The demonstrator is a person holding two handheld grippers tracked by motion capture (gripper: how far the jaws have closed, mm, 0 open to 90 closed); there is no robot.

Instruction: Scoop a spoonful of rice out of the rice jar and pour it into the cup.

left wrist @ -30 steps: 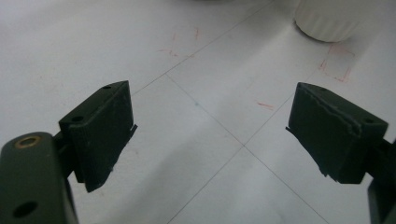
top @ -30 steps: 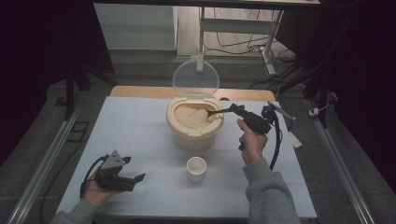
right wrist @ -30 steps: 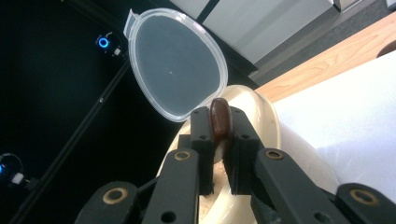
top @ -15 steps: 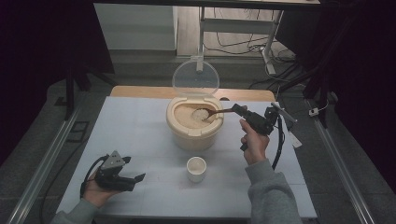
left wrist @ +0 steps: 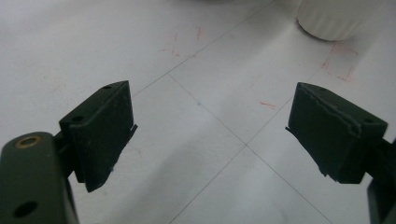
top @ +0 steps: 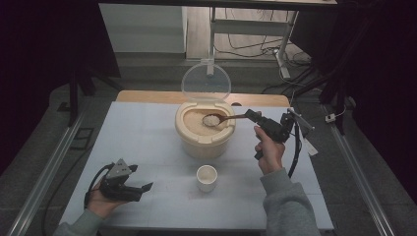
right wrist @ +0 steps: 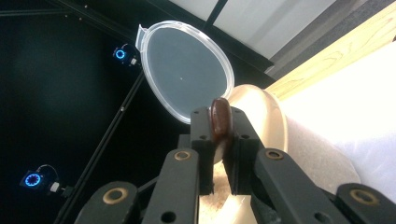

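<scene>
While right gripper (top: 257,119) jaws pinch a wooden spoon (top: 223,119) handle, its rice-laden bowl lies beyond them over the rice tub (top: 204,140); left gripper (top: 133,189) jaws spread above the table (top: 137,132).

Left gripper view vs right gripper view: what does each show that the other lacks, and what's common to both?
Left gripper view: the left tool open, jaws wide apart with nothing between them, over the white table with thin grid lines and faint red marks, plus the base of the small white cup at the top edge.

Right gripper view: the right tool shut on the brown spoon handle, the container's raised clear lid, its beige rim and two blue ring lights.

Shared: black jaws rising from the bottom and some white tabletop.
</scene>
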